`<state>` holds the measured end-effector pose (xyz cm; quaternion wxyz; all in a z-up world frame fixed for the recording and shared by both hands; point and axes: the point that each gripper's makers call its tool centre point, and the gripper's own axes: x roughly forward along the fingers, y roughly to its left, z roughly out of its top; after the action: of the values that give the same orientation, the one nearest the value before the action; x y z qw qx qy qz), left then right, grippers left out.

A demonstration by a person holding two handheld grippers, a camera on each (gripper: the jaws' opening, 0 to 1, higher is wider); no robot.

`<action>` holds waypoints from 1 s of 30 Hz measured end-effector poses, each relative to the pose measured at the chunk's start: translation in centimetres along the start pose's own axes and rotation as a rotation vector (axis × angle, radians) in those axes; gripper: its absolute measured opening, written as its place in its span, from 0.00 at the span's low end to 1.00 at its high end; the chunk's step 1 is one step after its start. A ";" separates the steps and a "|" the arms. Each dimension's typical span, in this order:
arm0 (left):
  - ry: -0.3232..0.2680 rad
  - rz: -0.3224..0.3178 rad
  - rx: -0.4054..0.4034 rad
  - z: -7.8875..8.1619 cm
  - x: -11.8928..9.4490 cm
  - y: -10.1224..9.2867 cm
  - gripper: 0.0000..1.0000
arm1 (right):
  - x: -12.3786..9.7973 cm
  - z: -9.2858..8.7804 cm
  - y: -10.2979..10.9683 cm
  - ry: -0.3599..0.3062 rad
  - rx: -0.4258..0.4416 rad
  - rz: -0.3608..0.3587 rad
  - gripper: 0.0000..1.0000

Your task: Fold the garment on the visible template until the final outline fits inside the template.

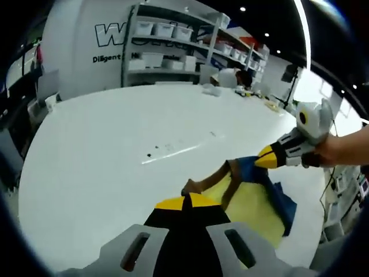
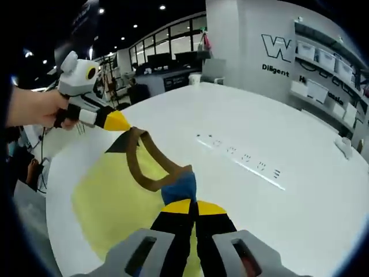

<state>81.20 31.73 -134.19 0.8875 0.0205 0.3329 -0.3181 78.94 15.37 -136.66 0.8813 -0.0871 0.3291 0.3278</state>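
Note:
A yellow garment [image 1: 253, 203] with brown trim and a blue part lies partly lifted near the edge of the white table [image 1: 98, 156]. My left gripper [image 1: 185, 202] is shut on its brown edge. My right gripper [image 1: 266, 159] comes in from the right, held by a hand, shut on the blue and brown cloth. In the right gripper view the garment [image 2: 109, 196] spreads yellow on the table [image 2: 300, 121], my right gripper [image 2: 193, 206] is shut on a blue fold, and my left gripper [image 2: 118, 122] pinches the brown strap at upper left. A thin line of marks [image 1: 173, 151] [image 2: 242, 160] crosses the table beyond the cloth.
Shelves with white bins [image 1: 167, 46] stand behind the table, beside a white wall with dark lettering. A person [image 1: 232, 77] bends over the far end. A small white item [image 2: 344, 147] lies near the far right. The table edge runs close beside the garment.

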 end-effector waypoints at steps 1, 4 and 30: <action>0.001 0.011 0.000 -0.2 -0.2 0.2 0.01 | -0.1 0.0 -0.1 -0.004 -0.001 -0.003 0.00; -0.019 0.015 -0.019 -0.5 -0.9 0.4 0.06 | -0.6 -0.7 -0.4 0.000 0.010 -0.006 0.02; 0.075 -0.038 0.083 -14.4 -9.1 -6.5 0.23 | -8.0 -12.5 7.0 0.038 -0.023 0.112 0.29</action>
<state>63.87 35.09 -138.77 0.8666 0.0631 0.3528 -0.3472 63.42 11.96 -140.77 0.8542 -0.0851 0.3461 0.3786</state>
